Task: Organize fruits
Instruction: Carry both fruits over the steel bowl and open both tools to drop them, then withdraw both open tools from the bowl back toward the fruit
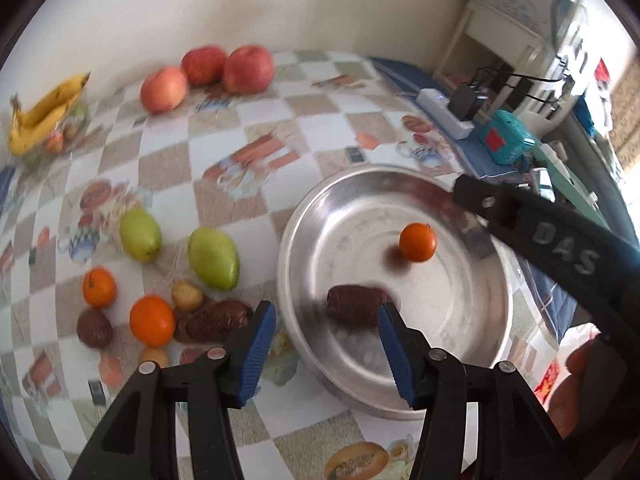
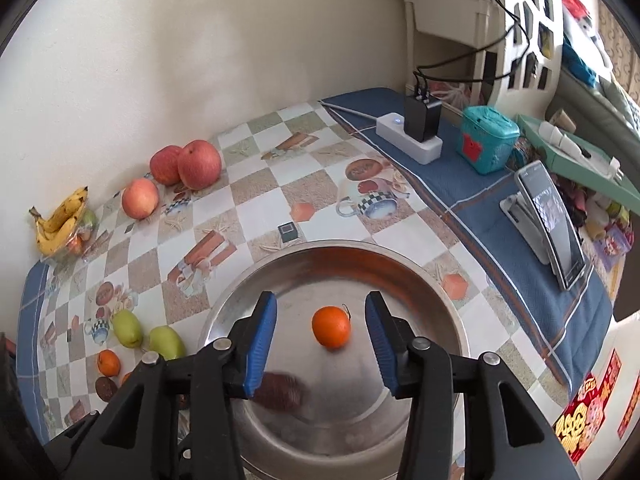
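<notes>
A steel bowl (image 1: 290,240) (image 2: 452,312) on the checked tablecloth holds a small orange (image 1: 417,242) (image 2: 331,327) and a blurred dark brown fruit (image 1: 354,306) (image 2: 280,392). My left gripper (image 1: 327,310) is open over the bowl's near rim, just short of the brown fruit and holding nothing. My right gripper (image 2: 321,300) is open above the bowl with the orange loose just beyond its fingertips. In the left wrist view one black finger (image 1: 540,232) of it reaches in from the right. Left of the bowl lie two green fruits (image 1: 213,258), two oranges (image 1: 152,321) and brown fruits (image 1: 218,320).
Three red apples (image 1: 203,65) (image 2: 199,164) and a bunch of bananas (image 1: 44,116) (image 2: 60,216) sit by the wall at the back left. A white power strip (image 2: 408,136), a teal box (image 2: 486,144) and a phone on a stand (image 2: 552,224) stand on the blue cloth to the right.
</notes>
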